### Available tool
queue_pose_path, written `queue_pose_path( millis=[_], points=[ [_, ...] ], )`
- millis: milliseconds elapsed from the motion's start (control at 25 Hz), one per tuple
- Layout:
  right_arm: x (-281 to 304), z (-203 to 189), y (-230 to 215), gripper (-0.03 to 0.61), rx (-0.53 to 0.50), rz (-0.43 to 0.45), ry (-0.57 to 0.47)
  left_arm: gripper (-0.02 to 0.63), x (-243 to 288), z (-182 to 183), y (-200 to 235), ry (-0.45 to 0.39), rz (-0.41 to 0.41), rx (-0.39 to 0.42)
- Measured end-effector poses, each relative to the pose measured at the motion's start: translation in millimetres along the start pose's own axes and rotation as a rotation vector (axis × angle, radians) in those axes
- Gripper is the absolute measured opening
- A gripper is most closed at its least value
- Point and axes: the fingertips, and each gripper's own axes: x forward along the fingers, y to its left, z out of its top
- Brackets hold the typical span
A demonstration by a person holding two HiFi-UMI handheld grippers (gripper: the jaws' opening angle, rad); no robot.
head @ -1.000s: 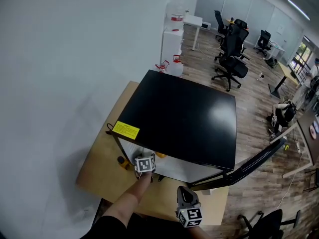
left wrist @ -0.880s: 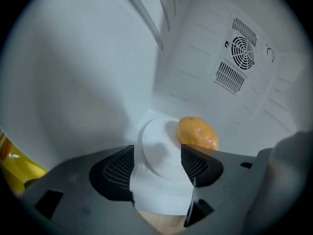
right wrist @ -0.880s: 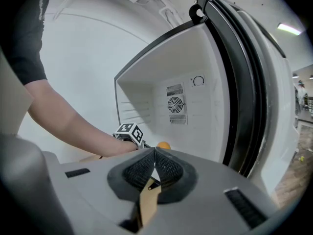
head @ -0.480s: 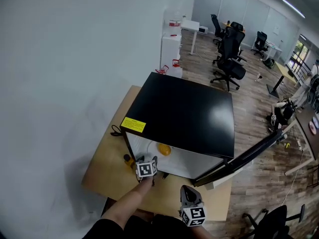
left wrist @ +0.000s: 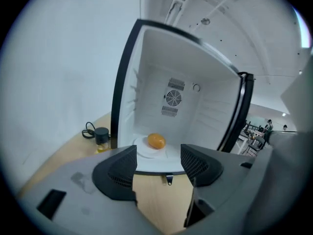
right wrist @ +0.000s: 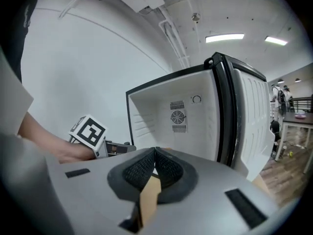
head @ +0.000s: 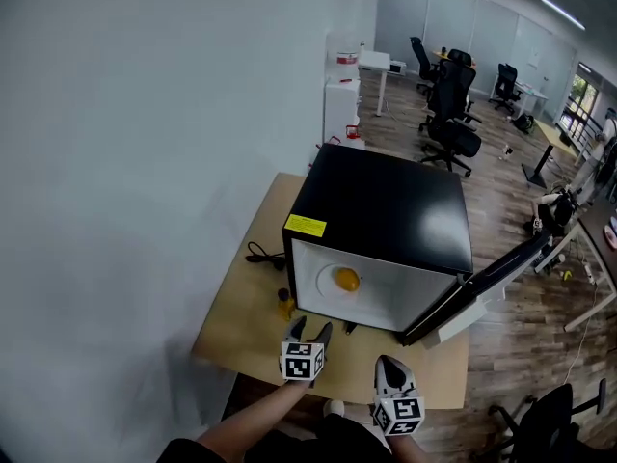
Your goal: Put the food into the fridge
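A black mini fridge (head: 386, 210) stands on a wooden table (head: 241, 307) with its door (head: 492, 280) swung open to the right. Inside, an orange round food (head: 345, 279) lies on a white plate (head: 323, 287) on the fridge floor. The left gripper view shows the same food (left wrist: 156, 140) and plate (left wrist: 145, 152) just past my jaws. My left gripper (head: 309, 330) (left wrist: 159, 165) is open and empty, in front of the fridge opening and apart from it. My right gripper (head: 390, 367) (right wrist: 155, 155) is shut on nothing, nearer to me and to the right.
A small bottle (head: 284, 303) (left wrist: 101, 136) and a black cable (head: 260, 255) lie on the table left of the fridge. A white wall (head: 145, 162) runs along the left. Office chairs (head: 453, 114) and desks stand behind on the wood floor.
My left gripper has drawn back from the fridge opening, and the food stays on the plate inside. The head view has pulled back, so more of the fridge interior shows.
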Motion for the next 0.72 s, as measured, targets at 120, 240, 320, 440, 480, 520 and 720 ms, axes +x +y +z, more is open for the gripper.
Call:
queue_pose_path(
  millis=[120,240,320,440,480,520,720],
  points=[
    [-23,5,17,0.06,-0.008,-0.02,-0.015,0.273,-59,9,-23,-0.091,-0.039,0.025],
    [-44,9,41,0.06,0.012,-0.034,-0.02,0.257,-117,14,-43,-0.152,-0.092,0.015],
    [-59,14,62,0.06,-0.003,-0.03,-0.033,0.196,-155,16,-54,-0.193,-0.127,0.021],
    [-83,23,90,0.06,-0.029,-0.026,-0.057,0.07,-202,19,-66,-0.237,-0.138,0.022],
    [-91,24,98,0.06,-0.027,-0.026,-0.06,0.041,-215,19,-68,-0.243,-0.139,0.019],
    [-98,23,106,0.06,-0.023,-0.027,-0.06,0.034,-229,18,-70,-0.248,-0.141,0.019],
    [-124,13,130,0.06,-0.028,-0.042,-0.054,0.02,-273,13,-76,-0.274,-0.144,0.101]
  ],
)
